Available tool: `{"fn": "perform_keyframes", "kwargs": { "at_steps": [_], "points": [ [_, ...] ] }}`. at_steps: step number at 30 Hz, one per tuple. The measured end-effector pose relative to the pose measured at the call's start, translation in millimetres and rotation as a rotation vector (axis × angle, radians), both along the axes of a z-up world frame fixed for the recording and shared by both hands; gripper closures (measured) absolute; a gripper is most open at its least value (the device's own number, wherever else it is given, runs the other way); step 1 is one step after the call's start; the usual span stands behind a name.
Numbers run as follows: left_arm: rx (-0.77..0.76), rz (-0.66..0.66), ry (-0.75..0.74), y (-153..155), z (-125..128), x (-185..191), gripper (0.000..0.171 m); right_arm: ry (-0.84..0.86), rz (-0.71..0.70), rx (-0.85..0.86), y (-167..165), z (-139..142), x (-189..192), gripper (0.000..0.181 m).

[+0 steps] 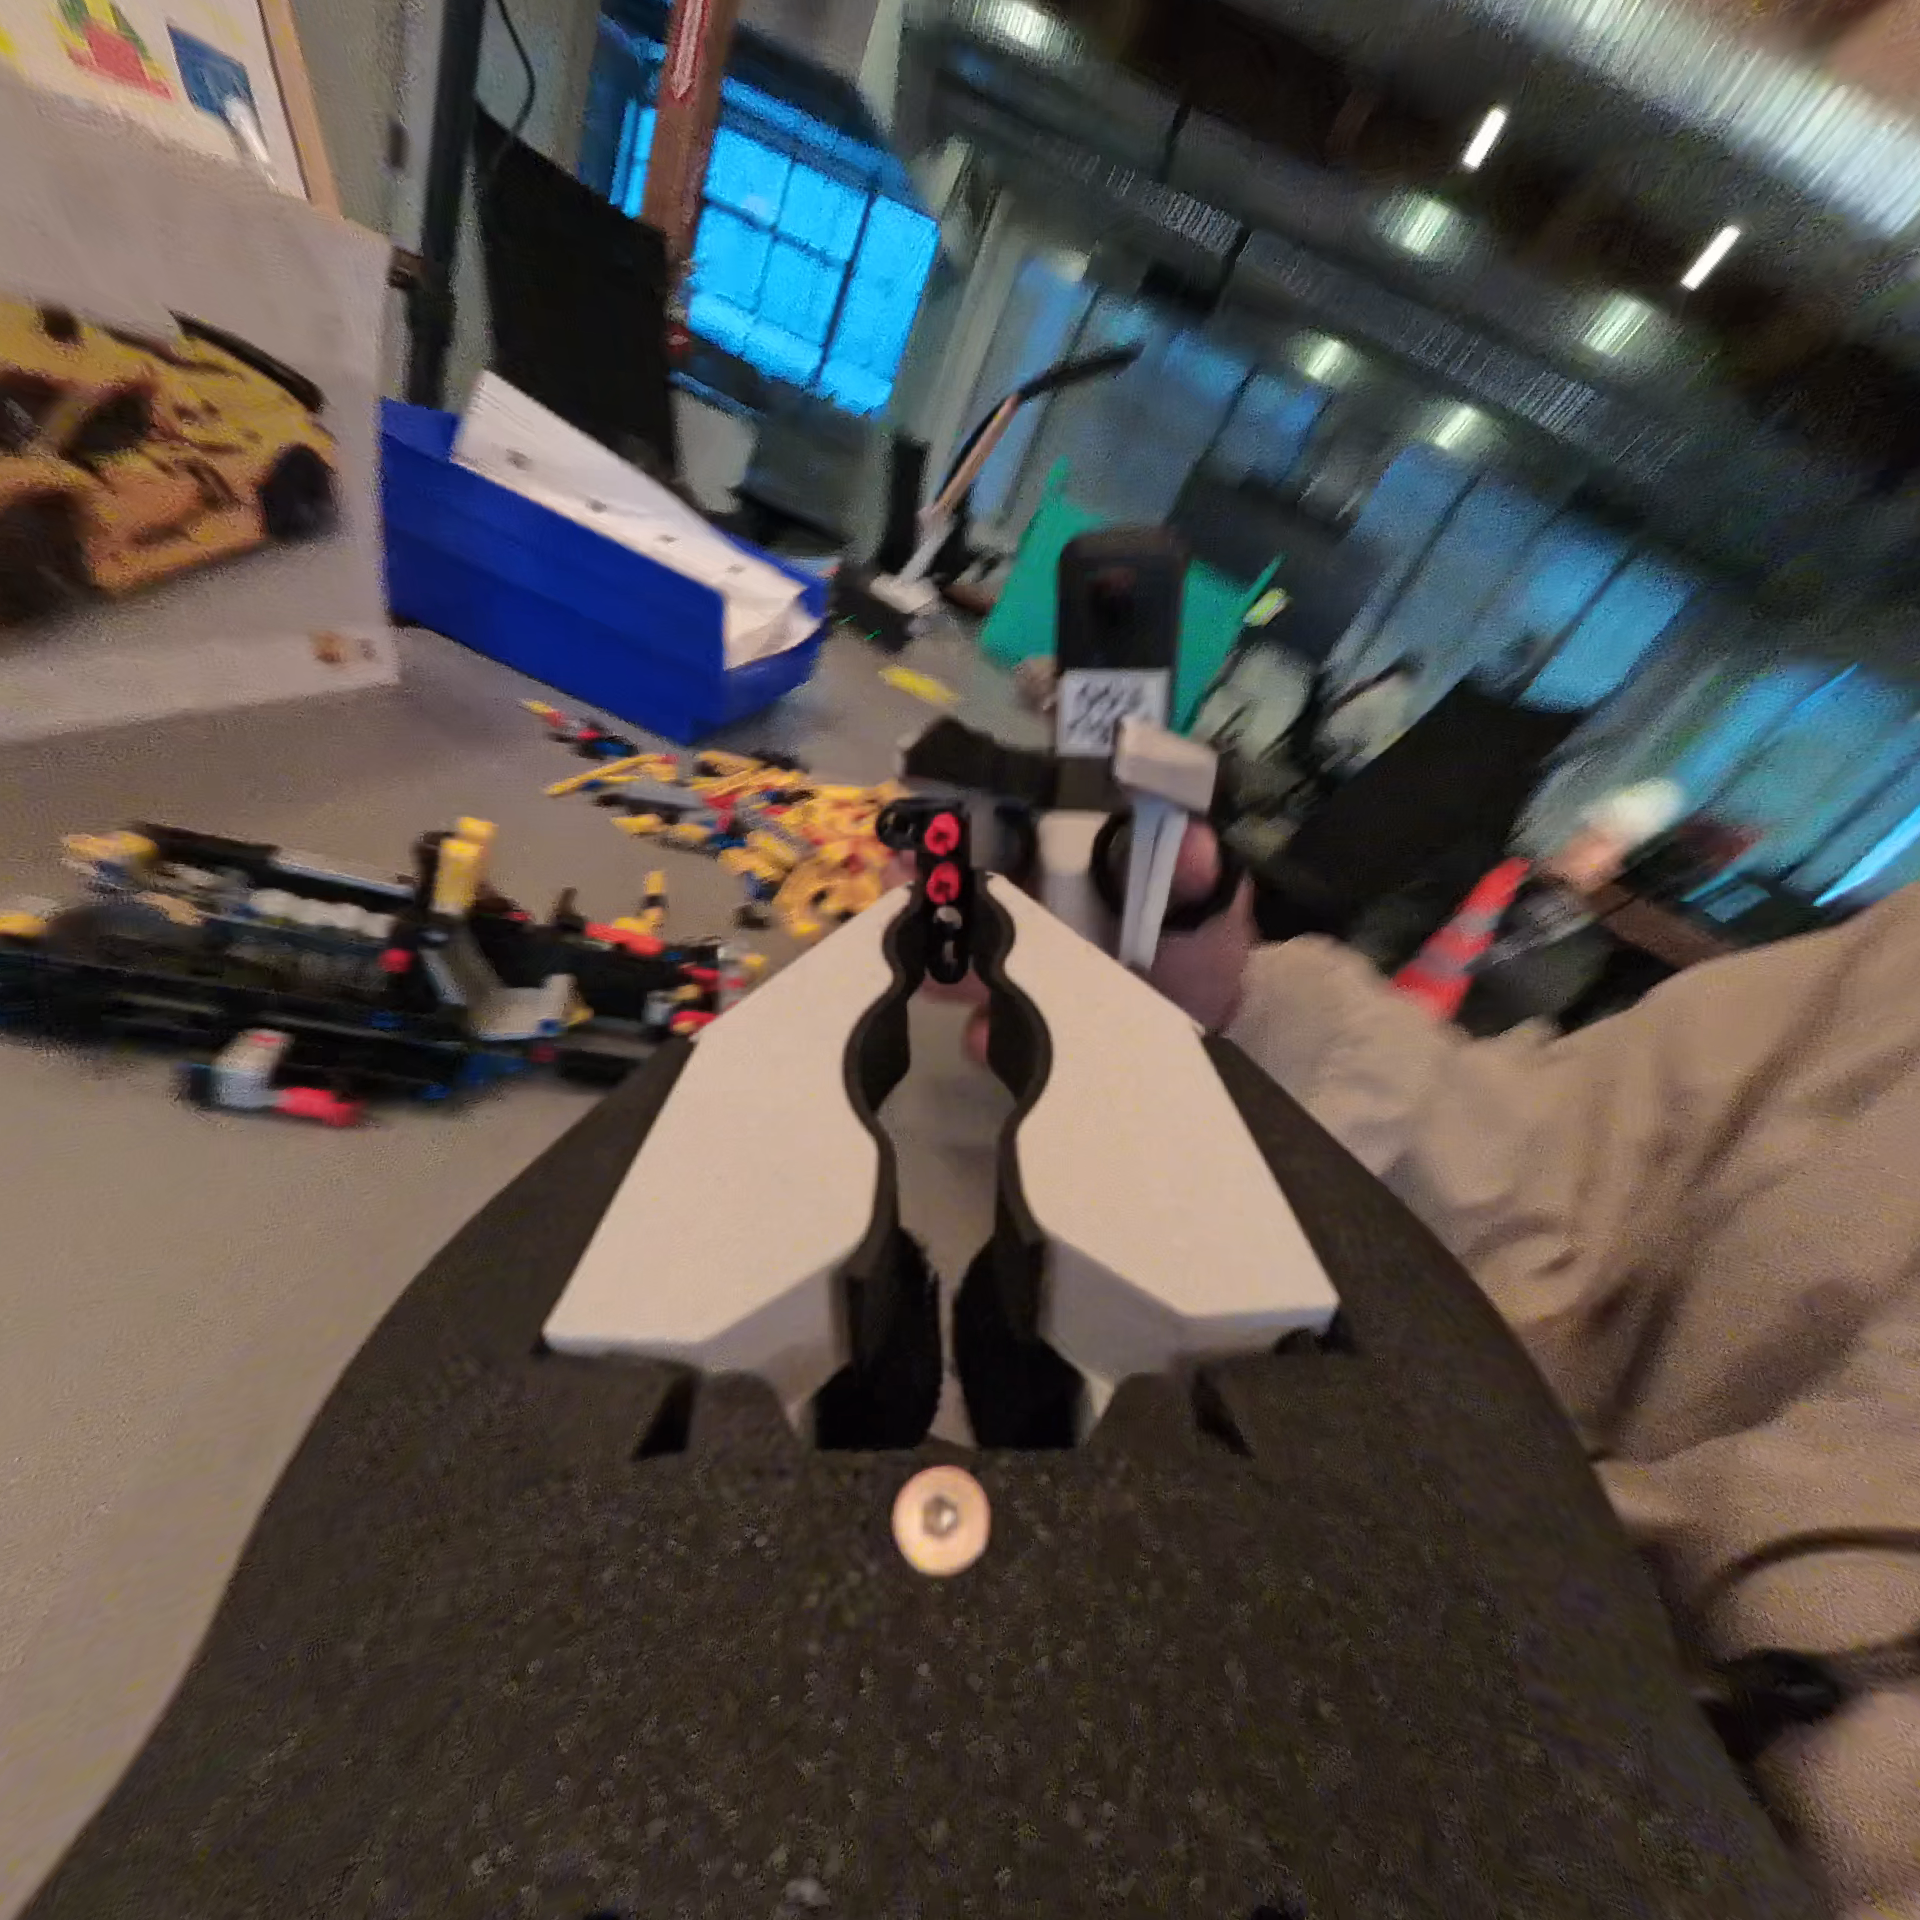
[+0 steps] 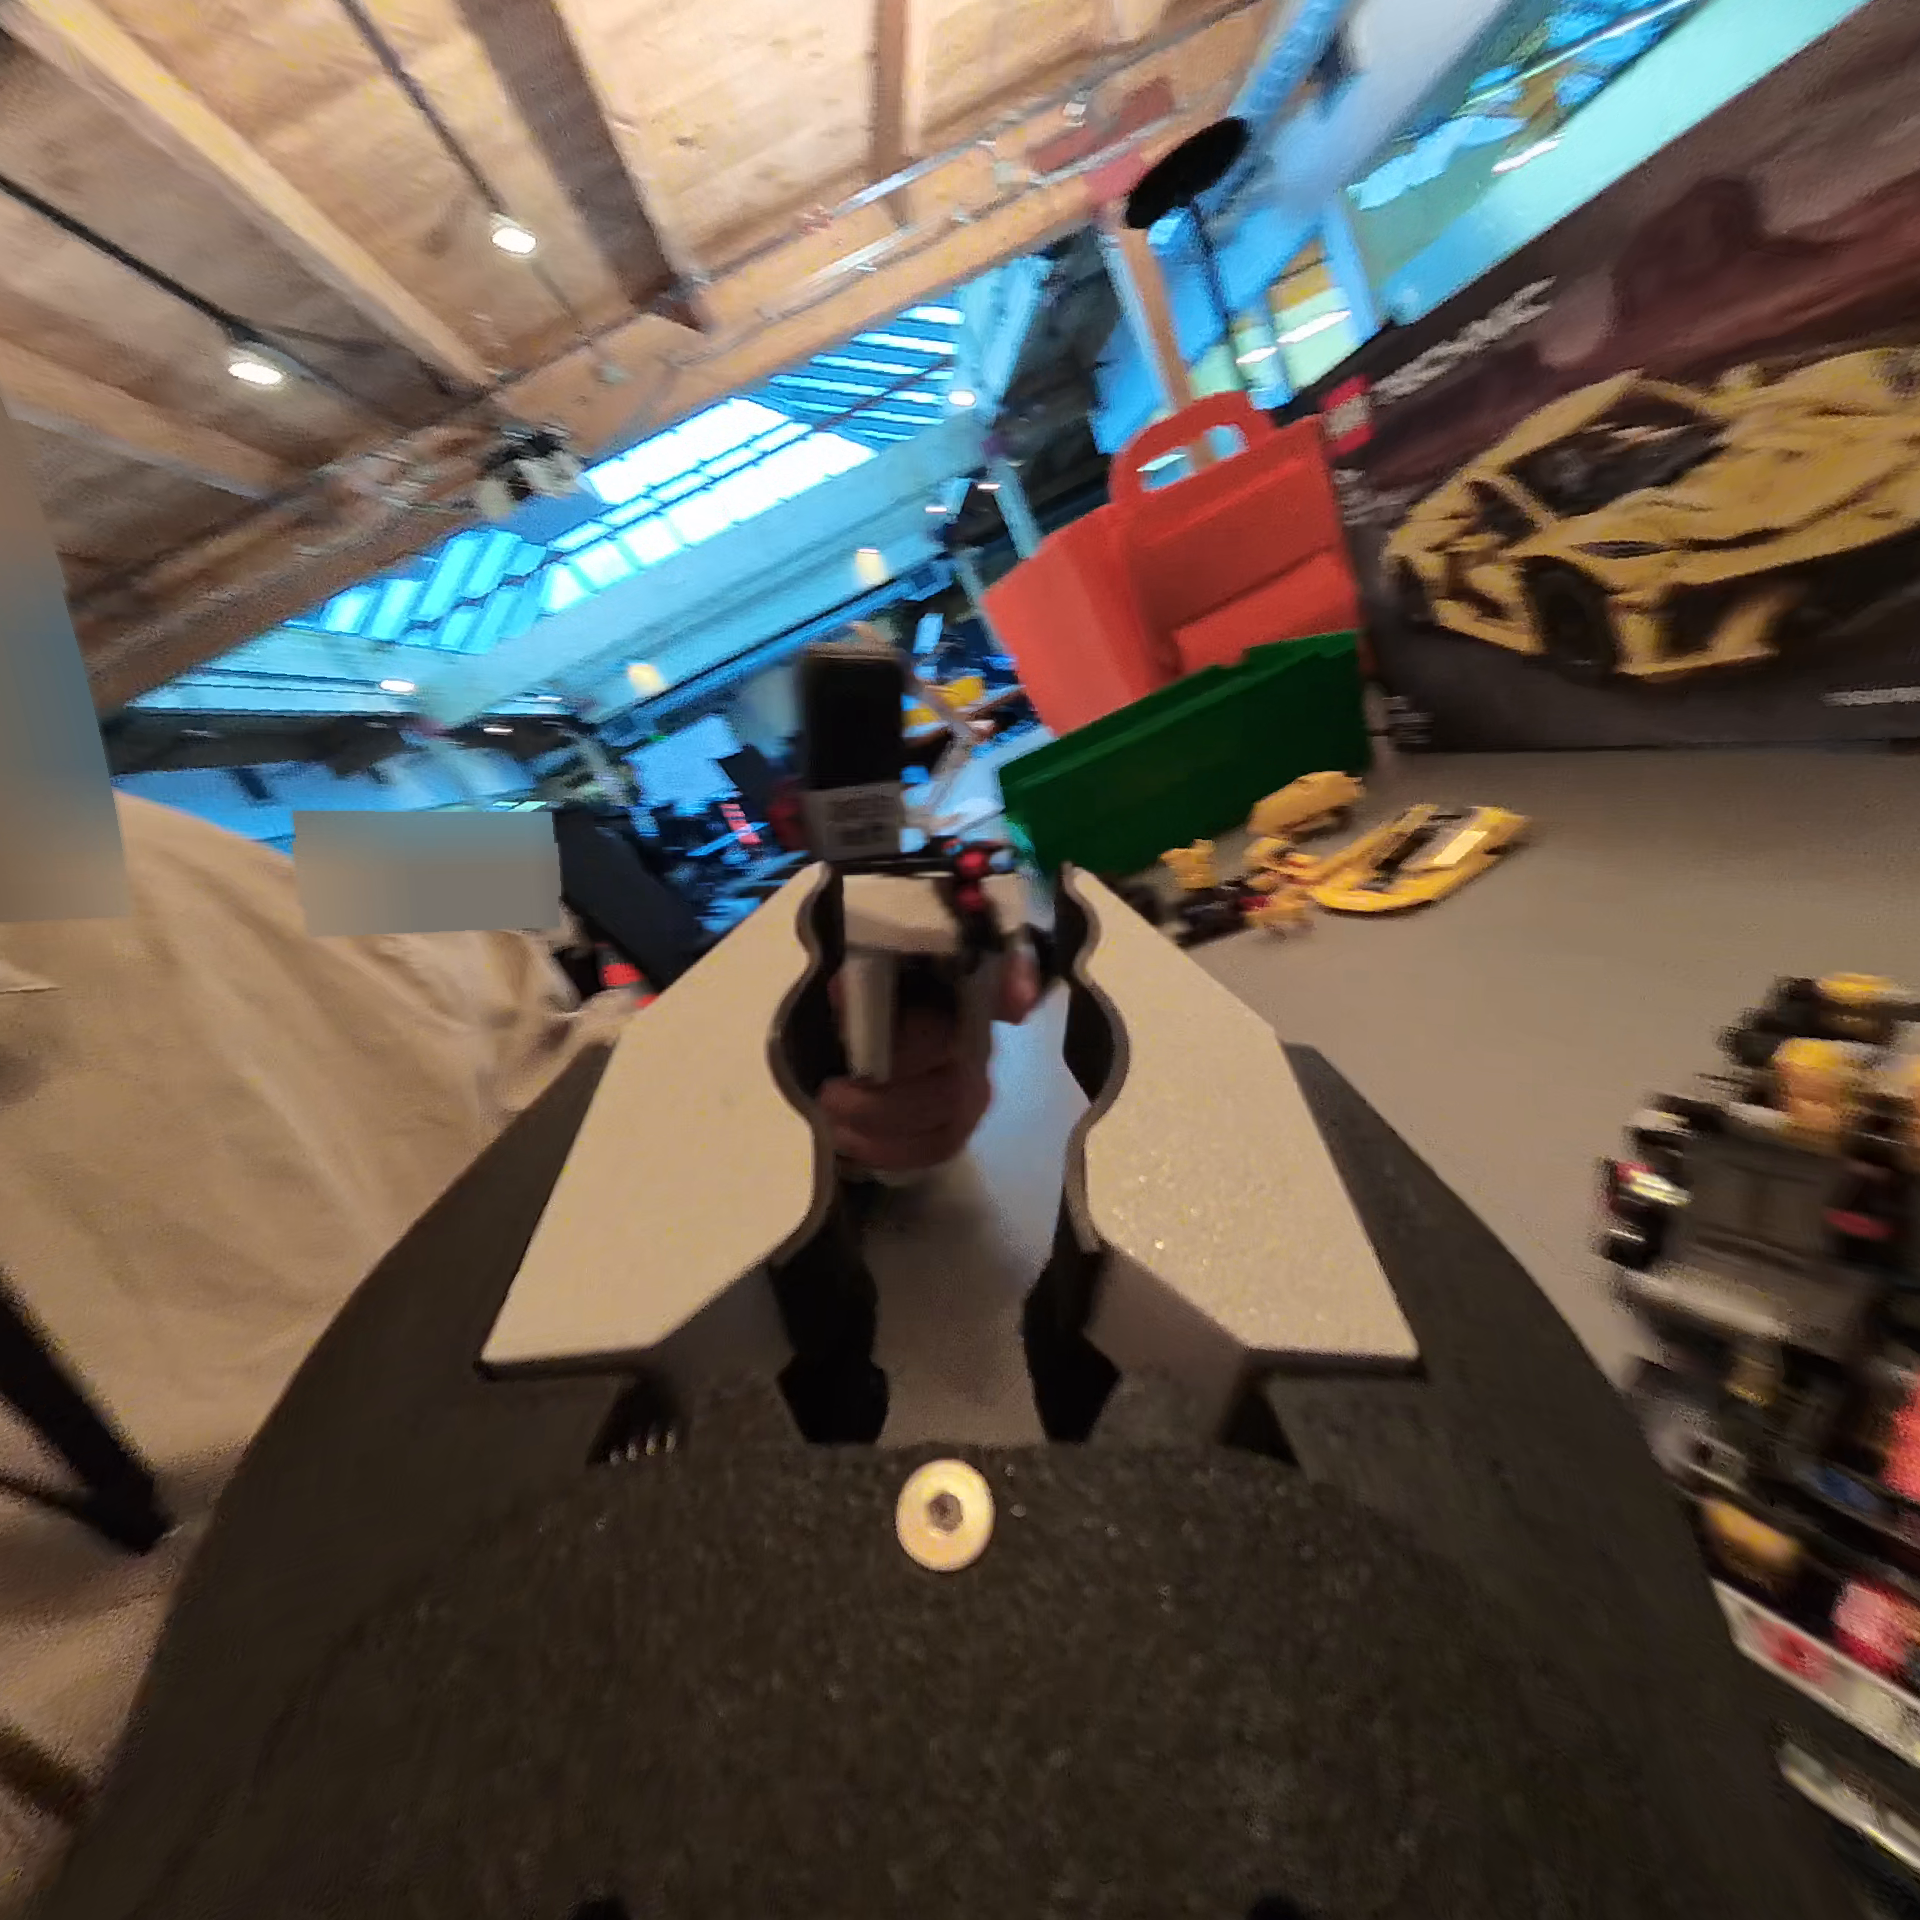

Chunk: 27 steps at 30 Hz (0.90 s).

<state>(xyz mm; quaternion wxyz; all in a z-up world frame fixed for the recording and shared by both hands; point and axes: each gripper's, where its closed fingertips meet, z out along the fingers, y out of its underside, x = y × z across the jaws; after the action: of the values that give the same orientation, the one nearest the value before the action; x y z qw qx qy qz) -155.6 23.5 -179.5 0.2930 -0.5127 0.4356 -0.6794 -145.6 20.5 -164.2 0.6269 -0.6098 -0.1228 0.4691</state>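
My left gripper (image 1: 948,920) is shut on a small black beam with red pins (image 1: 940,862), which stands upright at its tips. My right gripper (image 1: 1060,790) faces it just beyond, held by a hand. In the right wrist view my right gripper (image 2: 951,894) is open and holds nothing. The left gripper (image 2: 914,930) and the black beam (image 2: 971,883) sit between and just past its fingertips. Both grippers are lifted above the grey table (image 1: 208,1247).
A partly built black brick car (image 1: 312,977) lies on the left, also at the right wrist view's right edge (image 2: 1787,1195). Loose yellow pieces (image 1: 748,821) lie behind it. A blue bin (image 1: 582,592), green bin (image 2: 1184,748), red bag (image 2: 1195,571) and car-picture box (image 2: 1662,540) stand at the back.
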Motion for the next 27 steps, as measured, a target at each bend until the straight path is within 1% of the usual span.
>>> {"fn": "perform_keyframes", "kwargs": {
  "at_steps": [1, 2, 4, 7, 9, 10, 12, 13, 15, 16, 17, 19, 21, 22, 23, 24, 27],
  "points": [
    [-0.074, -0.037, -0.029, 1, 5, -3, 0.165, 0.02, 0.055, -0.002, -4, 2, -8, 0.145],
    [-0.111, -0.065, -0.04, 0, 6, -4, 0.165, 0.008, 0.085, -0.015, -6, 0, -14, 0.15],
    [-0.117, -0.087, -0.031, -4, 4, -3, 0.165, -0.061, 0.079, -0.032, -3, -10, -22, 0.154],
    [-0.083, -0.101, -0.012, -12, 1, 0, 0.165, -0.104, 0.034, -0.002, -1, -10, -20, 0.161],
    [-0.087, -0.101, 0.002, -13, -2, 2, 0.165, -0.161, -0.02, 0.01, 3, -13, -17, 0.159],
    [-0.103, -0.1, 0.011, -12, -4, 3, 0.165, -0.205, -0.057, 0.034, 4, -13, -16, 0.154],
    [-0.148, -0.084, 0.025, -6, -6, 6, 0.165, -0.35, -0.162, 0.117, 7, -15, -14, 0.15],
    [-0.178, -0.083, 0.024, -4, -6, 6, 0.165, -0.427, -0.222, 0.163, 9, -16, -14, 0.144],
    [-0.25, -0.087, 0.009, 2, -4, 6, 0.165, -0.566, -0.328, 0.204, 13, -23, -15, 0.141],
    [-0.282, -0.092, 0.004, 4, -4, 6, 0.164, -0.632, -0.39, 0.217, 17, -28, -15, 0.135],
    [-0.31, -0.105, 0.005, 4, -4, 6, 0.164, -0.692, -0.44, 0.232, 20, -31, -16, 0.135],
    [-0.359, -0.152, 0.016, 0, -6, 6, 0.165, -0.78, -0.486, 0.241, 24, -36, -20, 0.136],
    [-0.391, -0.194, 0.025, -5, -7, 7, 0.165, -0.83, -0.528, 0.257, 27, -37, -19, 0.137],
    [-0.398, -0.217, 0.037, -8, -9, 8, 0.165, -0.834, -0.538, 0.267, 26, -36, -17, 0.139],
    [-0.415, -0.251, 0.043, -12, -9, 7, 0.165, -0.828, -0.515, 0.28, 23, -34, -19, 0.147],
    [-0.444, -0.285, 0.042, -15, -8, 6, 0.165, -0.811, -0.48, 0.277, 21, -35, -22, 0.15],
    [-0.486, -0.329, 0.064, -15, -11, 4, 0.164, -0.798, -0.428, 0.262, 19, -38, -23, 0.15]
  ]
}}
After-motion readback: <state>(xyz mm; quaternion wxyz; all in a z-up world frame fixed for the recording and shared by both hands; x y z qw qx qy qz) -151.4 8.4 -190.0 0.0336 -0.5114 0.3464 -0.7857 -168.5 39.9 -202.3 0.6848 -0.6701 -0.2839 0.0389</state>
